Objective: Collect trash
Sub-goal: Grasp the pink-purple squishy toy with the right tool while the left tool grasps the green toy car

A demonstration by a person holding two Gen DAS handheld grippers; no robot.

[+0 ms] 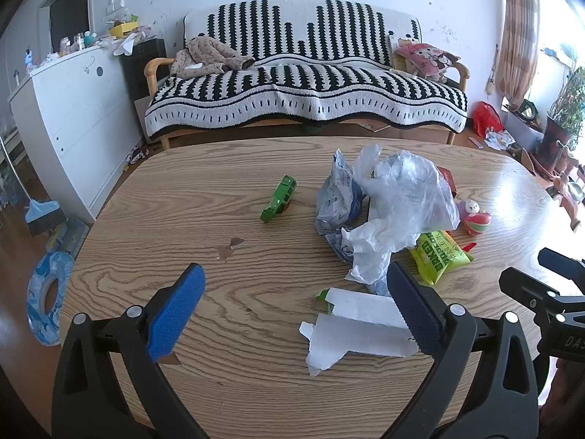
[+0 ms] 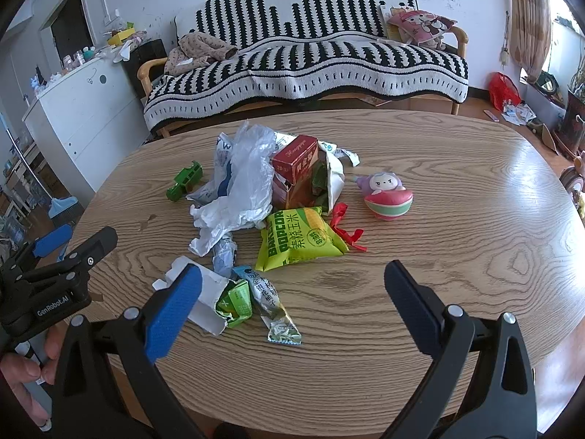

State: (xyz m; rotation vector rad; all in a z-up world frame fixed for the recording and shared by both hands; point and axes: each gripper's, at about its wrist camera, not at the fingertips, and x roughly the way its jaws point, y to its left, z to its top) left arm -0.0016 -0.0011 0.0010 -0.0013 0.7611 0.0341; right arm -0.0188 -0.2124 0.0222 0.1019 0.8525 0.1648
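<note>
While nothing is gripped by either tool, a wooden oval table (image 2: 457,197) is seen carrying the whole trash pile, left of centre. Behind it a sofa with a black-and-white striped cover (image 1: 307,84) is set against the wall. Left gripper (image 1: 296,307): jaws spread wide, empty, held just above the near table edge, a torn white carton (image 1: 362,333) lying beside its right finger. Right gripper (image 2: 292,300): jaws likewise wide, empty, with a small silver sachet (image 2: 274,307) lying between the fingers. Pile contents, by size: crumpled clear plastic bag (image 2: 248,179) draped over the heap; red-brown carton (image 2: 296,172) standing open just beside it; green popcorn packet (image 2: 299,237) touching the carton's near side; red ribbon scrap (image 2: 347,230) at the packet's right edge. Apart from the pile: pink-green round doll toy (image 2: 387,197) to the right, green toy car (image 1: 279,199) to the left.
</note>
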